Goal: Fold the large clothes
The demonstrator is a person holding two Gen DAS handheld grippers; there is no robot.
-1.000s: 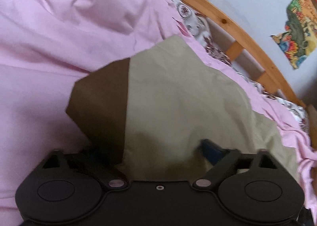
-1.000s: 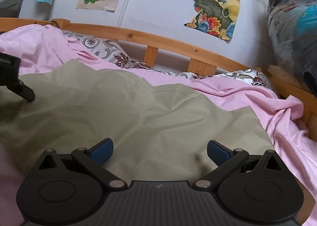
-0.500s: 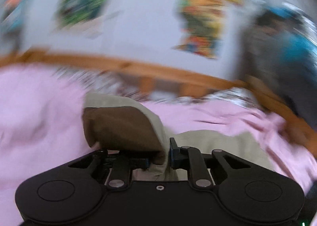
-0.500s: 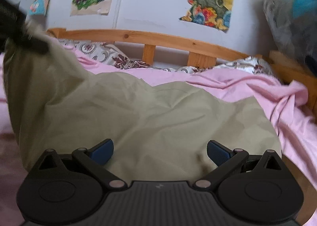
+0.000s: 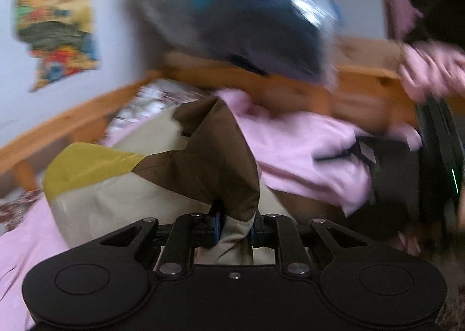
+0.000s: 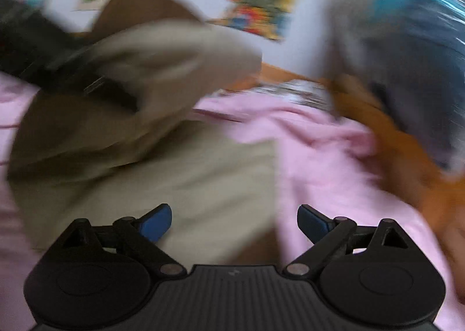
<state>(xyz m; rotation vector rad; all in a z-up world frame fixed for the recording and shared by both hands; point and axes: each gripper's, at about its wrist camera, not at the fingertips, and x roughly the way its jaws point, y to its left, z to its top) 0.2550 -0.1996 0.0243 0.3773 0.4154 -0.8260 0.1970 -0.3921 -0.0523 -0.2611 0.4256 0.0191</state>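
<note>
My left hand-held gripper (image 5: 234,228) pinches the limp, light garment (image 5: 162,185) at its near edge (it drapes freely), while my right hand-held gripper (image 6: 234,221) gapes empty.

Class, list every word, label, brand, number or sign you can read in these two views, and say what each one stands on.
No readable text in either view.
Wall posters: colourful pictures, too blurred to show any lettering.
Right gripper: a small pale mark on its ribbed body, a symbol and not a word.
Garment, held in the left gripper: no label shows.
</note>
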